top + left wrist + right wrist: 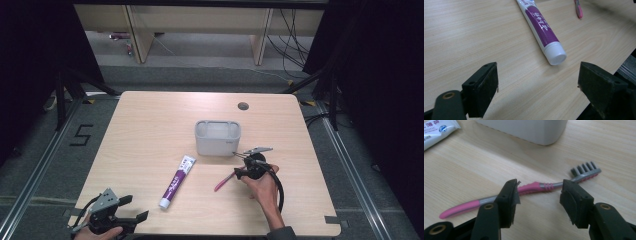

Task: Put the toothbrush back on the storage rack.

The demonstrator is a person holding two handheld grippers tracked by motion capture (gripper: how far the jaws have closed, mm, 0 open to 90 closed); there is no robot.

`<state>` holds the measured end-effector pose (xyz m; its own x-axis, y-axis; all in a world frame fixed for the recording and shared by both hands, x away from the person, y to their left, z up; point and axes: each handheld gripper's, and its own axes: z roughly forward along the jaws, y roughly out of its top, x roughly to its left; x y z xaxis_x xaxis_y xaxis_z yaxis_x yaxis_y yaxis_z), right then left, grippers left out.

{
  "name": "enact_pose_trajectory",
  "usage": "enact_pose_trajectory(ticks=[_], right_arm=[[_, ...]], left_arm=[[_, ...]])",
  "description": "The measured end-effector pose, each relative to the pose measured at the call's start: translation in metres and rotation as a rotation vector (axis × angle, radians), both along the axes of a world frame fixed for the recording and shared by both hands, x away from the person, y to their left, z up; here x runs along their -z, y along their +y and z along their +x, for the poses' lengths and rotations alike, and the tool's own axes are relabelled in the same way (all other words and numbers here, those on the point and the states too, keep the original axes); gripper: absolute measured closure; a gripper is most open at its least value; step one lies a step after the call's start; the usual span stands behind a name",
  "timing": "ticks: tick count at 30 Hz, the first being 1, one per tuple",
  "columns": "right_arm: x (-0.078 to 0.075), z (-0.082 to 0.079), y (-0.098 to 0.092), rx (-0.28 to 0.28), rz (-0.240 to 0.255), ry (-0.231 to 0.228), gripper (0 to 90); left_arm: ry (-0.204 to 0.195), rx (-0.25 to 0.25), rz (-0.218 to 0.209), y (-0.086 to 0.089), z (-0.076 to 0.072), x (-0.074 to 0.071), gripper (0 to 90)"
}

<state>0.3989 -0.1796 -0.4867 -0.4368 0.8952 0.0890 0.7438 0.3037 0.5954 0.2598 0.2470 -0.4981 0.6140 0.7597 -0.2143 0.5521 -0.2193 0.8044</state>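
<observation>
Toothbrush (524,188) lay on table (150,125) between released right gripper (539,195) jaws, ungrasped; left gripper (537,82) idled open near toothpaste (541,30); grey holder (217,137) awaited 2 items.

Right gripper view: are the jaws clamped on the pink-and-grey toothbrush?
No. The right gripper stands open, pads clear of the pink-and-grey toothbrush lying on the table.
</observation>
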Motion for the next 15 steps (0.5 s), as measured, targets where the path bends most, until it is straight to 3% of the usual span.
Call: enact_pose_trajectory(ticks=[5,14,15], right_arm=[[-0.003,-0.002,0.007,0.082,0.020,0.008,38.5],[0.003,0.003,0.019,0.120,-0.022,0.061,31.0],[0.003,0.004,0.019,0.101,-0.021,0.074,30.4]], left_arm=[[0.000,-0.003,-0.003,0.000,0.000,0.000,16.2],[0.000,0.000,-0.002,0.000,0.000,-0.001,16.2],[0.001,0.000,-0.001,0.000,0.000,-0.001,16.2]])
